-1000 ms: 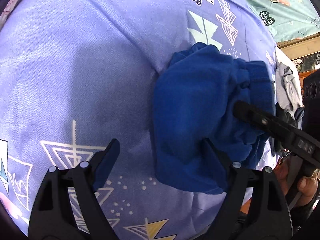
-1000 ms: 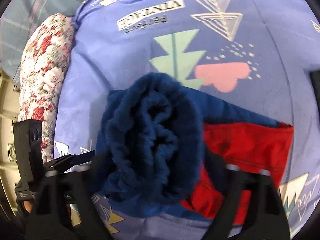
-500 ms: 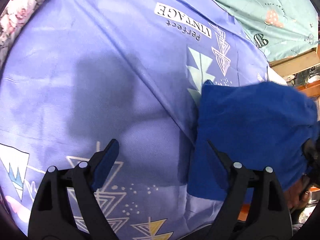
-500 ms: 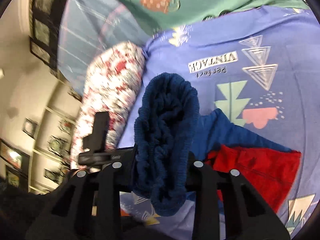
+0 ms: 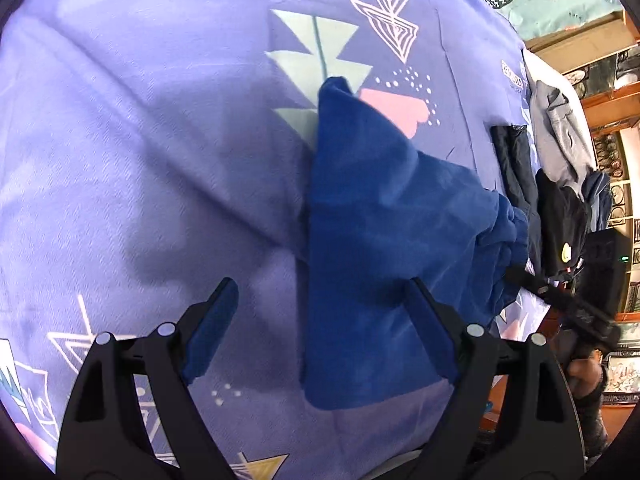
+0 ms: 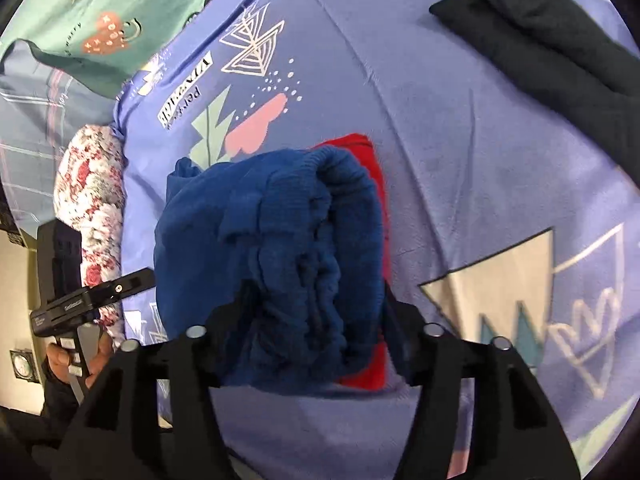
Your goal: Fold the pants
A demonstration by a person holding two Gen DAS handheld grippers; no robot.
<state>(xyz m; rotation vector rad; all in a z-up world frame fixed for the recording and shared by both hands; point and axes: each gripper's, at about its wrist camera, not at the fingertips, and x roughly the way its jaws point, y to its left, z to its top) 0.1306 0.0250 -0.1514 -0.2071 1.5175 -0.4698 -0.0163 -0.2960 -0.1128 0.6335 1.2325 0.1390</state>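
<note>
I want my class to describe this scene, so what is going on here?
A person with a handheld gripper in each hand is folding blue pants on a purple printed bedsheet. The right gripper has its jaws around the bunched waistband end, above a red garment. The left gripper hangs open over the sheet, holding nothing. Dark folded clothes lie further off.

The blue pants [image 5: 384,240] are a soft, fleecy pair folded into a thick bundle on the bed. In the left wrist view they spread flat, with one corner pointing away and the gathered waistband bunched at the right. In the right wrist view the ribbed, elasticated waistband [image 6: 316,264] faces the camera, crumpled in folds.
</note>
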